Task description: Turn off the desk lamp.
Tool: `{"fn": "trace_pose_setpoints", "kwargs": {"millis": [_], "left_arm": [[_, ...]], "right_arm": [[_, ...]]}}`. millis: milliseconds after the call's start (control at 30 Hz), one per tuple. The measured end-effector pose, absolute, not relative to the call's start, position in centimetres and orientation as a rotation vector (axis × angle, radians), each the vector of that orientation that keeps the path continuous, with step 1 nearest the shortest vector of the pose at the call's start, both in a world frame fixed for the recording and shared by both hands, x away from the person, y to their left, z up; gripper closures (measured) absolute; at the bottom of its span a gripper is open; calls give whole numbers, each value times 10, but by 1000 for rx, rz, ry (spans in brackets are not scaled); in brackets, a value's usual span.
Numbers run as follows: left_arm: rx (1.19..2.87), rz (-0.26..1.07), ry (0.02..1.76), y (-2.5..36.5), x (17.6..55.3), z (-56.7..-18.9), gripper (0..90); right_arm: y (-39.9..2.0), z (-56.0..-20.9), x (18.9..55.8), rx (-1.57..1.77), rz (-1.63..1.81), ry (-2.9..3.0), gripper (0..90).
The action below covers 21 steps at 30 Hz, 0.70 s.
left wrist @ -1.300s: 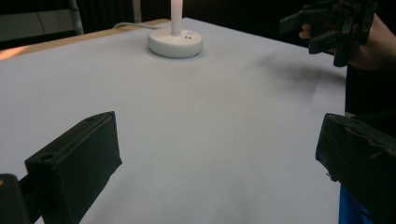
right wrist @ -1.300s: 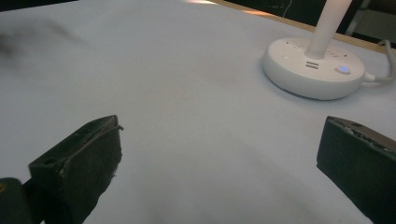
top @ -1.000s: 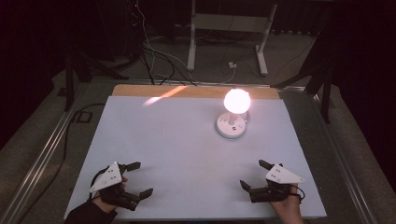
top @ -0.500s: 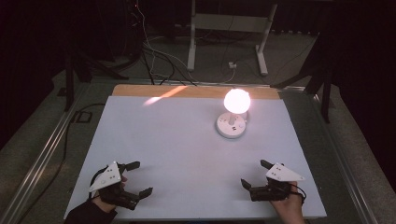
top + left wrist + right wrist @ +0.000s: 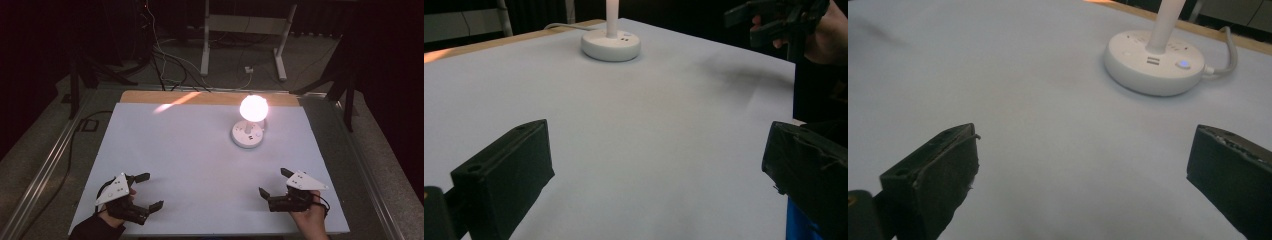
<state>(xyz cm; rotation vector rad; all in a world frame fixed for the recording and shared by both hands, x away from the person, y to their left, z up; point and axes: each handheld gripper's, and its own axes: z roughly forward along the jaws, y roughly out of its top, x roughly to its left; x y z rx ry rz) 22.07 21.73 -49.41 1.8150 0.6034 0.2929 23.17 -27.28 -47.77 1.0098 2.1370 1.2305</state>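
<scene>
A small white lamp stands on the white table sheet (image 5: 200, 150) at the back right, its round bulb (image 5: 254, 107) glowing above a disc base (image 5: 247, 135). My left gripper (image 5: 152, 190) rests near the front left corner, open and holding nothing. My right gripper (image 5: 272, 181) sits near the front right, also open and holding nothing. In the left gripper view its jaws stand wide apart around bare sheet (image 5: 656, 165), with the lamp base (image 5: 611, 44) far ahead. The right gripper view has the lamp base (image 5: 1154, 62) close ahead, a blue light (image 5: 1183, 64) on it.
A wooden strip (image 5: 210, 97) runs along the table's far edge. The lamp's white cable (image 5: 1230, 47) leaves the base toward the back. Metal stands and loose cables (image 5: 165, 60) lie on the dark floor beyond. The other hand and its gripper (image 5: 774, 15) appear far off.
</scene>
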Motion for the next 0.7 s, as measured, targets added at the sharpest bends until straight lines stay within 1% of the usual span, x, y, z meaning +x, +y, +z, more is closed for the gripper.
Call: {"fn": "trace_pose_setpoints", "kwargs": {"millis": [700], "left_arm": [[1812,289,602,217,220,-494,5]], "right_arm": [[-270,-458,247,1025,1213,2071,4]]}}
